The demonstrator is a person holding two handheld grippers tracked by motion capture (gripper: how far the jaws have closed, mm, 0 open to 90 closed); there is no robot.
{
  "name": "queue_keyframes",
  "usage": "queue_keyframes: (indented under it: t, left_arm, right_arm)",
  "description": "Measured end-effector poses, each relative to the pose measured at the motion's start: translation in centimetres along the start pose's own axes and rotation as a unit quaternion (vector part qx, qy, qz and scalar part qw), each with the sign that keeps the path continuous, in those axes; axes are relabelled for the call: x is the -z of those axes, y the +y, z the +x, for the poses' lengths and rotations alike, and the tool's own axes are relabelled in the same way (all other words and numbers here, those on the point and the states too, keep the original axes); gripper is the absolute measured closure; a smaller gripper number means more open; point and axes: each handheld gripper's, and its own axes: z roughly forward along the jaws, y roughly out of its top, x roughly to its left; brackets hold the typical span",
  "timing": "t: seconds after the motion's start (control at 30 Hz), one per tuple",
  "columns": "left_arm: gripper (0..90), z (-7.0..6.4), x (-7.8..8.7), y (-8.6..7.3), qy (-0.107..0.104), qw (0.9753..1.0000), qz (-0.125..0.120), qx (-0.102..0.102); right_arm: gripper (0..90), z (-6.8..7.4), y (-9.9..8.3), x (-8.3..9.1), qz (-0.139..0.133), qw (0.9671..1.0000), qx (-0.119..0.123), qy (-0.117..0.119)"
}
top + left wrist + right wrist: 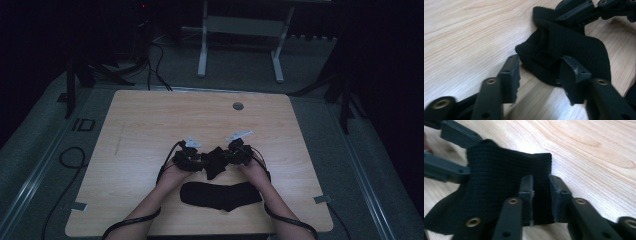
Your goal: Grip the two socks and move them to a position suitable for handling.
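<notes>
High view: dim, sock [216, 162] hides both grippers' fingers.

Two black socks: one sock [217, 161] bunched between the tongs, the other sock [221, 195] lying flat nearer the person. Two tongs, the left tongs [196, 159] and the right tongs [234, 153], one in each of two hands. One tabletop [150, 120], with one round grommet [238, 106] in it.
</notes>
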Motion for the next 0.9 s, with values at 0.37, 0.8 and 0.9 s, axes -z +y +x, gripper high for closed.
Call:
queue_keyframes:
  t: [0.37,0.8,0.9]
  left_arm:
    - [84.5,-0.9,0.5,0.2,-0.013,0.9998,-0.007,-0.012]
    - [83.3,-1.5,4.7,0.6,-0.015,0.9984,-0.049,-0.021]
    - [83.5,-1.5,5.3,0.7,-0.013,0.9982,-0.056,-0.020]
  right_arm:
    - [83.8,-0.2,-0.1,1.1,-0.019,0.9997,-0.005,-0.018]
    - [84.0,-1.0,0.7,6.1,-0.079,0.9967,-0.017,-0.005]
    - [84.1,-0.9,1.1,6.8,-0.091,0.9957,-0.016,0.002]
